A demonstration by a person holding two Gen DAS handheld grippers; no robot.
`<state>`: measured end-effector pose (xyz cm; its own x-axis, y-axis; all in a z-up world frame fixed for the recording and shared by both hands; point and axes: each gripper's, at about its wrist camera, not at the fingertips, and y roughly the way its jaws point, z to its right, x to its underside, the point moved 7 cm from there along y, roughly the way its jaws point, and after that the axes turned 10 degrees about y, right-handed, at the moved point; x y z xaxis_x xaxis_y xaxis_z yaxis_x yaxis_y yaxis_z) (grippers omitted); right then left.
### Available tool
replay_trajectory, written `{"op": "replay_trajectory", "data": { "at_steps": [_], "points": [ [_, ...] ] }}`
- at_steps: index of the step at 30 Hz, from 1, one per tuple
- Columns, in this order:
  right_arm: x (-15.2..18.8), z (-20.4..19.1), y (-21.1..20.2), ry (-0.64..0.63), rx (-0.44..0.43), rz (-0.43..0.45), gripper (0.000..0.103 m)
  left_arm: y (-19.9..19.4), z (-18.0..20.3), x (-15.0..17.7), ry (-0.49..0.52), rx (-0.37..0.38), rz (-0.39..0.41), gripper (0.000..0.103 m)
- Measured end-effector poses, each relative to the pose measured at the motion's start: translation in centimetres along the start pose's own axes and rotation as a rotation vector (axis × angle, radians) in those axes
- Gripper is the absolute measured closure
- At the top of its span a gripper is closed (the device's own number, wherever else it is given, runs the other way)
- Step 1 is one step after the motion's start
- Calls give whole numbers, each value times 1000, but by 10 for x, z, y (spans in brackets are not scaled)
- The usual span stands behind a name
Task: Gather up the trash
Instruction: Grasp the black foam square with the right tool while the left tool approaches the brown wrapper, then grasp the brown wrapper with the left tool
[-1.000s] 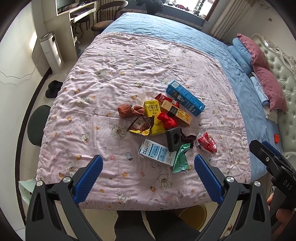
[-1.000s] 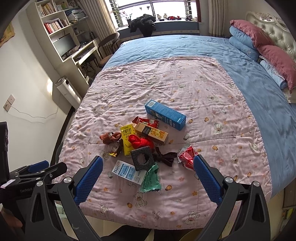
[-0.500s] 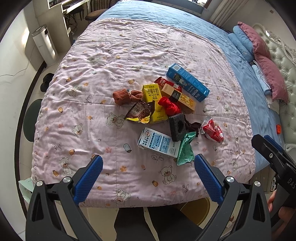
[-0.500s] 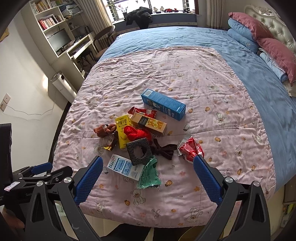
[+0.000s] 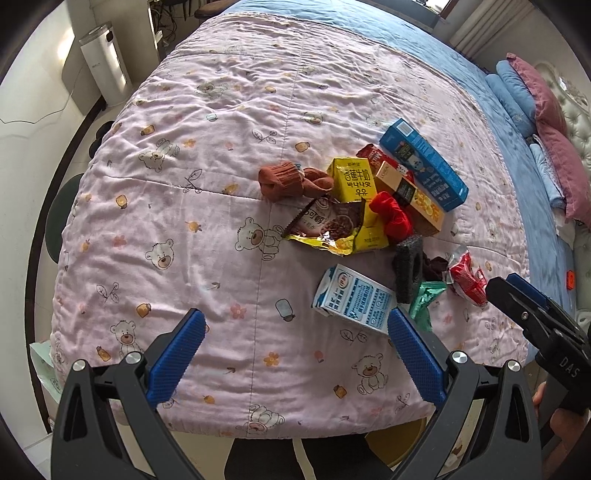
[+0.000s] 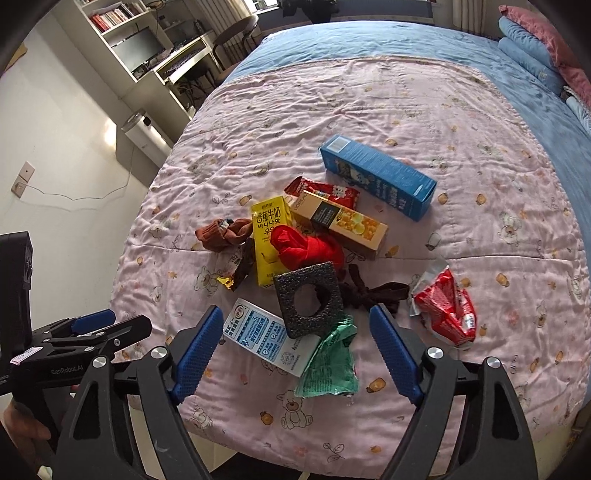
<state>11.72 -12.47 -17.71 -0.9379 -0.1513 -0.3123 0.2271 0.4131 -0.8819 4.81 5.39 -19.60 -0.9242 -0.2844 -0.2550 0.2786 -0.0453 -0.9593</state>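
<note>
yellow milk carton part-hidden under red cloth | brown wrapper mostly hidden | bookshelf cropped

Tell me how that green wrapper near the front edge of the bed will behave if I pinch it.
The green wrapper looks crumpled and thin, so it will probably flop and fold rather than hold shape. It likely weighs almost nothing. One end lies tucked under the black foam block, so pulling may nudge that block.

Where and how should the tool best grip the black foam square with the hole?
Probably pinch one solid side of the black foam square across its thickness, coming from above. It stands tilted against the red cloth, upper edge exposed; its lower edge overlaps the white milk carton.
</note>
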Motion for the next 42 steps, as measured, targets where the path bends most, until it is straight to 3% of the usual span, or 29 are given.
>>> {"op": "replay_trajectory", "data": {
  "at_steps": [12, 15, 17, 18, 29, 36, 42],
  "points": [
    [8, 3, 92, 6, -10, -137, 41, 51, -11, -16, 47, 5, -33, 4],
    [9, 2, 106, -2, -26, -164, 60, 57, -12, -20, 55, 7, -40, 4],
    [9, 1, 112, -10, -33, -182, 87, 59, -12, -22, 60, 13, -45, 4],
    [10, 0, 114, -10, -40, -193, 89, 60, -12, -23, 64, 15, -47, 4],
    [-4, 5, 75, 30, -83, -114, 90, 78, 13, -44, 154, 21, -58, 4],
    [-9, 17, 66, 81, -85, -88, 90, 101, 37, -57, 229, -23, -76, 5],
    [-9, 27, 63, 112, -82, -77, 90, 122, 40, -64, 223, -42, -122, 26]
  ]
}}
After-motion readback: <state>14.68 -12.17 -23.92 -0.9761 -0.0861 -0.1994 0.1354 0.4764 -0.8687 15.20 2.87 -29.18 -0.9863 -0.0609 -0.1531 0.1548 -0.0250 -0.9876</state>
